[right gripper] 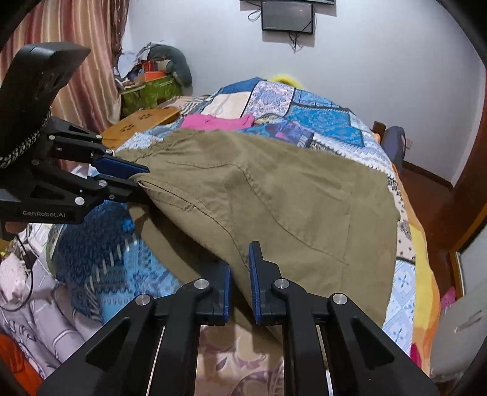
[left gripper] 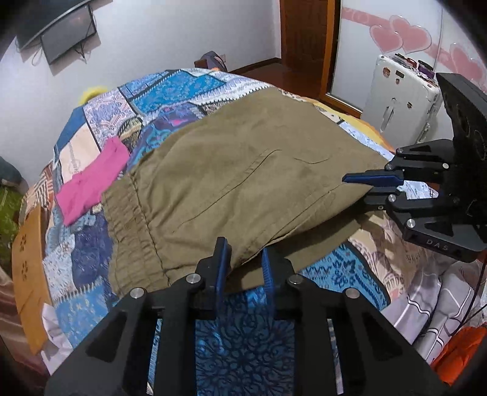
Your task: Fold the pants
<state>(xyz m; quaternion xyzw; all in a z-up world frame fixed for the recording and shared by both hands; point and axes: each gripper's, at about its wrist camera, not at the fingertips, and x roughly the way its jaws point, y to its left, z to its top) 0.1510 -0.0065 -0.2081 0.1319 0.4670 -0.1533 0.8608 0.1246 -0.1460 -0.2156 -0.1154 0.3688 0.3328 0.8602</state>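
bed (left gripper: 249, 280): biggest thing I see, patchwork quilt in blues and creams; everything lies on it.
pants (left gripper: 231, 170): olive-khaki, spread across the quilt, gathered waistband toward the left in my left wrist view. Near edge is raised off the quilt between my two grippers.
handling: I judge them light, soft woven cloth, no stiffness. They will sag between grips and slide a little over the quilt. Nothing fragile.
hold points: near edge, at two spots well apart. Seams and waistband give the thickest bite; a single layer may slip out.
left gripper (left gripper: 243, 265): pinching the near edge of the pants next to the waistband end, cloth pressed between the blue pads.
right gripper (right gripper: 240, 274): pinching the same edge further along toward the legs; from the left view its pads are clamped on the cloth.
step, my read: edge taken on both sides, fold across not yet made.
risk: uneven lift would skew the fold; quilt could catch underneath.
pink cloth (left gripper: 91, 182): lies on the quilt just beyond the waistband, likely in the landing zone if I fold that way.
tan board (right gripper: 143, 120): with cut-out holes, at the bed's far left edge, apart from the pants.
white suitcase (left gripper: 401, 94): on the floor off the bed, no obstruction.
wall screen (right gripper: 287, 16): irrelevant.
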